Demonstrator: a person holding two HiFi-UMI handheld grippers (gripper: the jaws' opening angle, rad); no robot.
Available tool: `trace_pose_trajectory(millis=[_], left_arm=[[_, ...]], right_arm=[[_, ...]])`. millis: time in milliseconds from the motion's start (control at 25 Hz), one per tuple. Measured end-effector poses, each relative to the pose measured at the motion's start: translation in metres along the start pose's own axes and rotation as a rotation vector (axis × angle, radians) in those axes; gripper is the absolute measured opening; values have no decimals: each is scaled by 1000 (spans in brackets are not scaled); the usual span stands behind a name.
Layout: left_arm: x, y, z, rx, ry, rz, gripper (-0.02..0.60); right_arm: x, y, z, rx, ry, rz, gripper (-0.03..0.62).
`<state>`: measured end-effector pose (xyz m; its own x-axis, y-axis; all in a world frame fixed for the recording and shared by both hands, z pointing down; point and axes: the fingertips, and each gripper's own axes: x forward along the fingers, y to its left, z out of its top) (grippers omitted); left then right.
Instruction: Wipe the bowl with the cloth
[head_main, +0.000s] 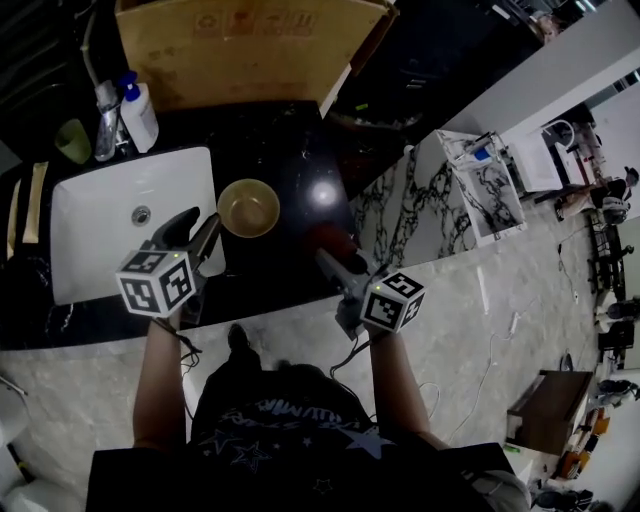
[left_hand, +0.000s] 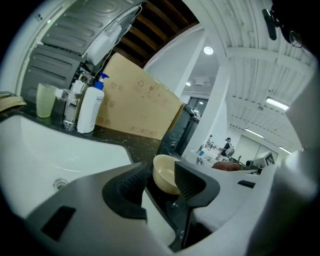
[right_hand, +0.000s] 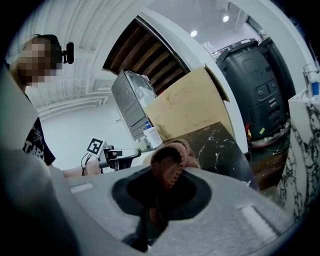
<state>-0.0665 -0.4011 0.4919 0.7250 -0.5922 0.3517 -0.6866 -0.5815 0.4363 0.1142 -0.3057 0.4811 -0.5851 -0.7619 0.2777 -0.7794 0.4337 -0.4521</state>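
Left gripper (left_hand: 160, 181): jaws wide apart, nothing clamped. Pads are clear on both sides, and the bowl (left_hand: 165, 173) shows in the gap but sits past the tips, not touched. From the head view that gripper hovers over the right edge of the white sink (head_main: 100, 235), pointing toward the bowl. Right gripper (right_hand: 167, 175): jaws closed on the cloth (right_hand: 172, 159), a reddish-brown knit wad bunched up and poking out beyond the tips. It's held above the front part of the worktop (head_main: 295, 150), to the right of the bowl and apart from it. The bowl is a cream one, upright and open side up, on the dark speckled worktop just beside the sink's right rim, between my two grippers and a bit further back. Can't make out anything inside it. Behind the sink at the back left: a white pump bottle (head_main: 138, 112) with a blue top, a clear bottle right next to it, and a pale green cup (head_main: 72, 140) further left. A big cardboard box (head_main: 240, 50) stands on the worktop at the back, behind the bowl.
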Motion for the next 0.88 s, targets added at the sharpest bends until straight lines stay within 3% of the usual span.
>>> trace_pose_trajectory(millis=[200,440,880], left_arm=[[-31,-28,-24,8,2,74,166],[-68,-74,-58,18,7,112,163],[-114,-163,-130,30,43,164,26]], right_arm=[[-22,15,-11,-3,-4,99,51],[-62,42,-25,-31,-11,187,51],[-147,72,-62,-119,29,262,51]])
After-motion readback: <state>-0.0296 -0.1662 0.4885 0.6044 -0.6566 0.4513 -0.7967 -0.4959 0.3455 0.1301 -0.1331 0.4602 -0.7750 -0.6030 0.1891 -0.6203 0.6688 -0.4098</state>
